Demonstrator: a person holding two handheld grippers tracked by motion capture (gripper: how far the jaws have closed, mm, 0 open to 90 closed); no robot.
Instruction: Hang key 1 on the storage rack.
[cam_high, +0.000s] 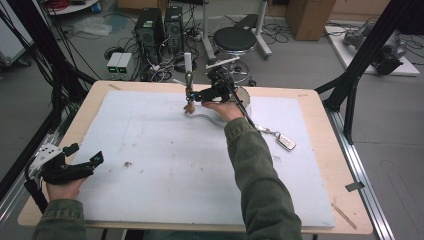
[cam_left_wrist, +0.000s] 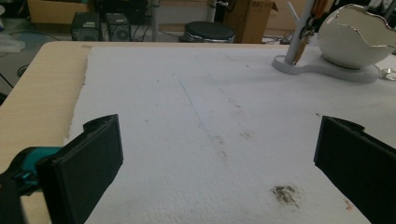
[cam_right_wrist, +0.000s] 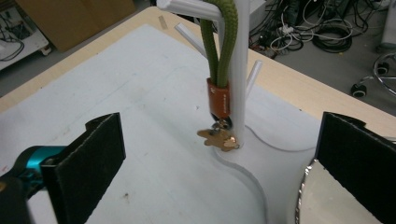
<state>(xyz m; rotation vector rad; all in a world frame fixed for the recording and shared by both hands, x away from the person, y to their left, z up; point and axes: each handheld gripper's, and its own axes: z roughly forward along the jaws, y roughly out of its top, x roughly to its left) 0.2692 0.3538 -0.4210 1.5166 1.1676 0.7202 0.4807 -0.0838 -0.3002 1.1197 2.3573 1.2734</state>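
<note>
Your right gripper (cam_right_wrist: 219, 154) is wide open w/ nothing held, and its view gives you close detail: an olive-green cord loop (cam_right_wrist: 223, 42) hangs off a peg of the white branched stand (cam_right_wrist: 238, 93), w/ an orange leather band (cam_right_wrist: 218, 99) and a small bronze charm (cam_right_wrist: 219, 137) dangling beside the post. Left gripper (cam_high: 82, 157) sits wide open and empty at the near-left table edge over rough white foam mat (cam_left_wrist: 187, 116); its view shows a glossy white cracked-egg-shaped bowl (cam_left_wrist: 355, 37) w/ jagged metallic rim on the stand's base. From the high view you also get a key fob (cam_high: 286, 142) on the mat.

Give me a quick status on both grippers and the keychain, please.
Left gripper open, idle near table edge. Right gripper open, facing white stand. Green keychain hangs on stand's peg. Nothing in the way.
</note>
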